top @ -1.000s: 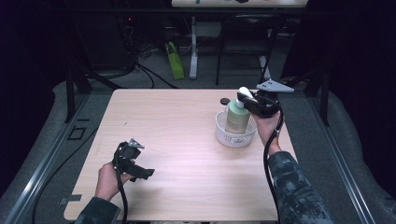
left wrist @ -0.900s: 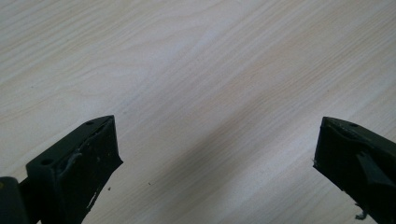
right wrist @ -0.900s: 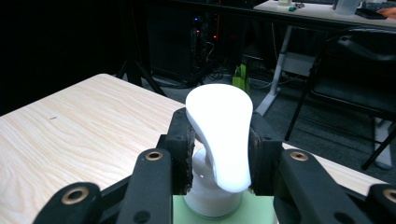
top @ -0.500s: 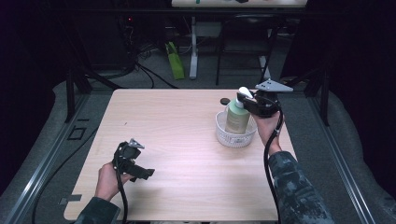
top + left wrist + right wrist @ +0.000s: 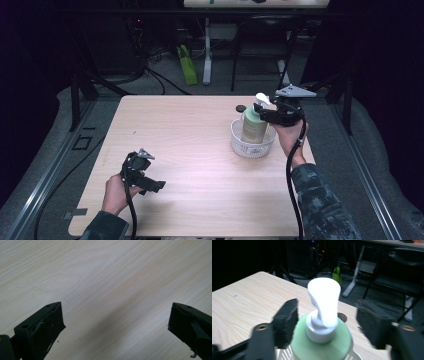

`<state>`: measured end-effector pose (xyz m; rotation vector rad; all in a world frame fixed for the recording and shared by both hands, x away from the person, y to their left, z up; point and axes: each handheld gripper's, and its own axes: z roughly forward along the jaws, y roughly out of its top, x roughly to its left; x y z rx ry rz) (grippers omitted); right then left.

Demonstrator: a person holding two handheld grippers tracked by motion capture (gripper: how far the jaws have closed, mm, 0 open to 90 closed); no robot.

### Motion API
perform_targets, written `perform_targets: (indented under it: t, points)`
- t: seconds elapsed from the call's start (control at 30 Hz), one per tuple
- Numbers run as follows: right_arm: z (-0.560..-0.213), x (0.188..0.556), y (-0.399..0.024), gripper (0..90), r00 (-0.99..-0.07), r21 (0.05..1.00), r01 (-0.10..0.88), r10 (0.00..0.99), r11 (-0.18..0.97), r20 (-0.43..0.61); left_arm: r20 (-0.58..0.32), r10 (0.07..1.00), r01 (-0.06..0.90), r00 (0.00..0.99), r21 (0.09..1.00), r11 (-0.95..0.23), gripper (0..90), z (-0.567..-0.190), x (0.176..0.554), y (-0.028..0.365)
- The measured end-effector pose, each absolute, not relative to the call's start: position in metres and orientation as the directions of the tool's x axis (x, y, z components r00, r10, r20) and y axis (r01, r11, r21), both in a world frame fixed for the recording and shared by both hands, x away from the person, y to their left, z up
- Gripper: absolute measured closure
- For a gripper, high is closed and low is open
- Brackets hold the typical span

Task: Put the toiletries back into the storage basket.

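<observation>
A pale green pump bottle (image 5: 253, 127) with a white pump head (image 5: 324, 297) stands upright in a small white basket (image 5: 252, 147) at the table's right. My right gripper (image 5: 262, 107) is at the pump head, and its jaws have just been opening. In the right gripper view the right gripper (image 5: 327, 315) has the pump neck between its jaws, with a gap on each side. My left gripper (image 5: 157, 186) rests near the front left of the wooden table (image 5: 190, 130). In its own view the left gripper (image 5: 116, 315) is wide open over bare wood.
A small dark round fitting (image 5: 240, 108) sits in the tabletop just behind the basket. Beyond the far edge are table legs, cables and a green object (image 5: 187, 65) on the dark floor. A cable trails from each gripper towards the person.
Both hands, the bottle and the basket keep their places. The high view is too small to show the spread of the right jaws.
</observation>
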<state>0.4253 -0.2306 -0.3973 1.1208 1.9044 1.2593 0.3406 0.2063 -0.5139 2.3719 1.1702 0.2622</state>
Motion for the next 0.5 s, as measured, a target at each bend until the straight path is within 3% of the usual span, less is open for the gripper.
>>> perform_targets:
  t: [0.23,0.5]
  points:
    - [-0.397,0.420,-0.234,17.0,-0.484,0.899,0.382,0.875,0.215,-0.004,-0.040,0.785,0.693,0.618,0.498,-0.521,0.0,-0.514,0.341,0.206]
    - [-0.395,0.410,-0.237,10.4,-0.495,0.867,0.431,0.869,0.249,-0.003,-0.038,0.784,0.693,0.620,0.496,-0.523,0.0,-0.515,0.342,0.206]
